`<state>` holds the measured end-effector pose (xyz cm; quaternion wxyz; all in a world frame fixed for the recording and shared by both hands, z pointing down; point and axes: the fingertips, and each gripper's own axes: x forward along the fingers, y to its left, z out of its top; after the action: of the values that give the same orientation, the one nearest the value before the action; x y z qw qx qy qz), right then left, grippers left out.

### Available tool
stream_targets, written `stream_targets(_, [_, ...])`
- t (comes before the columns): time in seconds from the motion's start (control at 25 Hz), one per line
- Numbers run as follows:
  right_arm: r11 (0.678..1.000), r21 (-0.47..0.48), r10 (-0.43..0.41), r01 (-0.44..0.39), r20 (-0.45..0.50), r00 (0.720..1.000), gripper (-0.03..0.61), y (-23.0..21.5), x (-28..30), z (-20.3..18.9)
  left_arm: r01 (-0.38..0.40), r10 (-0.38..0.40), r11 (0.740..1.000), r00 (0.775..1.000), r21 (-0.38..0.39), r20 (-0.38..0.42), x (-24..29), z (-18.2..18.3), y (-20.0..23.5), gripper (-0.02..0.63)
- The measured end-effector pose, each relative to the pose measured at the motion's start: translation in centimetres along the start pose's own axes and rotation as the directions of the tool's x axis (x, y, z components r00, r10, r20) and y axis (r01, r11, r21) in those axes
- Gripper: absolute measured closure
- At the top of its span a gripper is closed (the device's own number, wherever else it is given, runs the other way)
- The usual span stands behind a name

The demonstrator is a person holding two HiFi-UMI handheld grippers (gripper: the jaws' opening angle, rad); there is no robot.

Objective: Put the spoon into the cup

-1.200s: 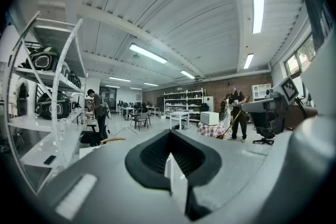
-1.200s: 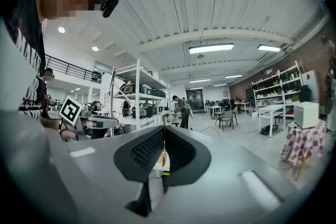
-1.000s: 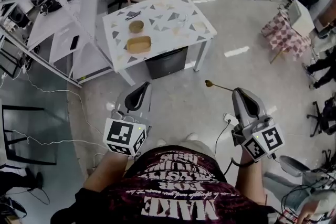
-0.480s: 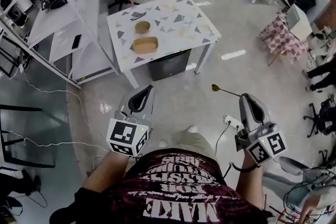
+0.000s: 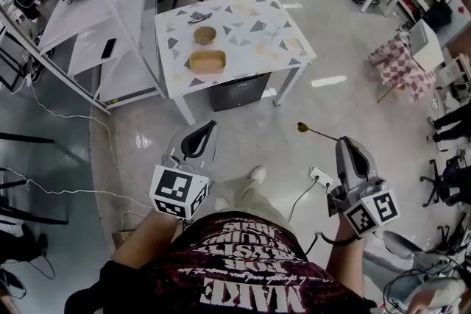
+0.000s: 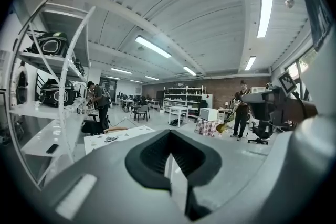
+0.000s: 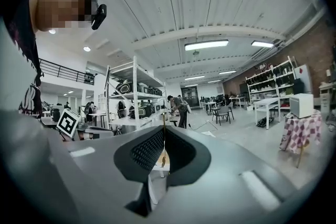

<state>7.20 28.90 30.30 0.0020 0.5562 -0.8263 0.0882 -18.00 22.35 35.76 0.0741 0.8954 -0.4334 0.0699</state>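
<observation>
Our shoe (image 5: 255, 174) now steps forward, so we judge approach under way. Right gripper (image 5: 343, 145) is clamped on slim brass spoon (image 5: 315, 131), well apart from small round brown cup (image 5: 204, 34) on white triangle-patterned table (image 5: 254, 22). Left gripper (image 5: 199, 137) narrow, empty.

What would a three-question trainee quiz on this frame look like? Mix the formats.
1. True or false: the spoon lies on the table.
2. What is between the jaws of the left gripper? A) a spoon B) nothing C) a cable
3. Short answer: which way does the spoon's bowl point from the right gripper?

Key
1. False: the right gripper is shut on its handle, over the floor, well short of the table.
2. B.
3. Forward and to the person's left, towards the table.
</observation>
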Motion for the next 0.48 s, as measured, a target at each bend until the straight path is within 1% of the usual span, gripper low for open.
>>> stream_targets(0.28, [0.999,0.037,0.021,-0.021,-0.007,1.000,0.543,-3.1,2.6,-0.5,-0.029,0.029,1.000,0.999,0.002,-0.016,3.1,0.4,0.6,0.612])
stream_targets(0.48, [0.999,0.041,0.037,-0.036,-0.006,0.999,0.543,-5.7,5.3,0.0,-0.043,0.043,0.999,0.999,0.001,-0.011,6.1,1.3,1.2,0.613])
